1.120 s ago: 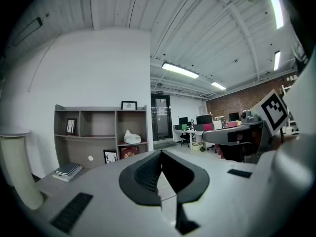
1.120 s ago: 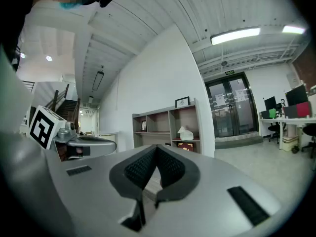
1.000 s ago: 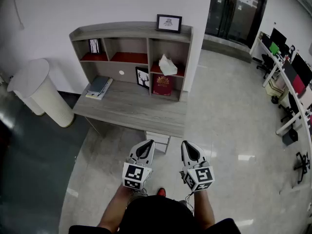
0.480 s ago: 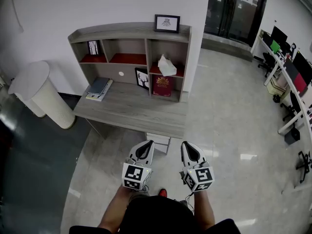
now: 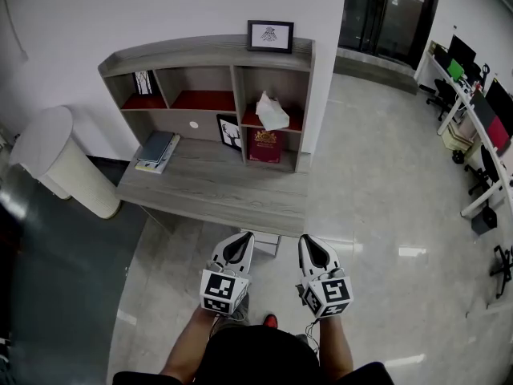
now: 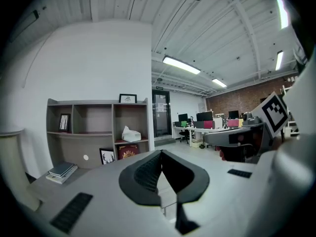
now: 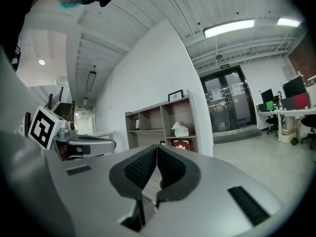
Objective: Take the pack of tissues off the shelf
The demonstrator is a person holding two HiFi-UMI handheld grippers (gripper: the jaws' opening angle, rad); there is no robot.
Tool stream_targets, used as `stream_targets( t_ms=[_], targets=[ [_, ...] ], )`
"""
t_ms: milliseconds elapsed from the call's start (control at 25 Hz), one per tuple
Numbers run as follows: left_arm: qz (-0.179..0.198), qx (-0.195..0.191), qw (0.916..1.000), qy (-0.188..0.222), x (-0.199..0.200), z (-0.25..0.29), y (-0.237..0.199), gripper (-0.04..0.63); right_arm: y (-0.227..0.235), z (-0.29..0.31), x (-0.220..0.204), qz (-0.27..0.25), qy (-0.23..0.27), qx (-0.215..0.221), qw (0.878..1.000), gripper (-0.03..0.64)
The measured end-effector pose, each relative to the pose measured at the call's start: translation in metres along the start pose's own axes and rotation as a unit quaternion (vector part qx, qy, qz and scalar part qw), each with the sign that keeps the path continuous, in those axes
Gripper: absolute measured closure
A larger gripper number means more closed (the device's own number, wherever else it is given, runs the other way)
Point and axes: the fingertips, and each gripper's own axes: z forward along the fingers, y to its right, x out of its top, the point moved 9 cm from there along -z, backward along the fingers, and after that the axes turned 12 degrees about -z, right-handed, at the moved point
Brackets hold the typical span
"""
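Up on red shelf (image 5: pixel 296 121), puffy white tissue pack (image 5: pixel 272 111) — left gripper (image 5: pixel 242 237), right gripper (image 5: pixel 309 239), fingers closed, empty.

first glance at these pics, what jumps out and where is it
The white pack of tissues catches the eye first. It sits in the red-floored right-hand compartment of the grey shelf unit, below a framed picture on the unit's top. Low in the head view, the left gripper and right gripper are side by side, both shut and empty, pointing toward the unit but well short of it.
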Motion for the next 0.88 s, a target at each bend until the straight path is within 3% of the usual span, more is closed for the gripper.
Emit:
stream_targets(
  t_ms=[560,880],
  targets=[
    [0.005,-0.091,0.9957,-0.018,0.051,0.135,-0.087,0.588,0.045,0.121,0.022,-0.005,-0.007,-0.078,0.997,0.588],
    [0.010,-0.139,0.9898,-0.027,0.057,0.191,-0.131,0.588,0.051,0.167,0.021,-0.007,-0.020,-0.131,0.991,0.588]
  ],
)
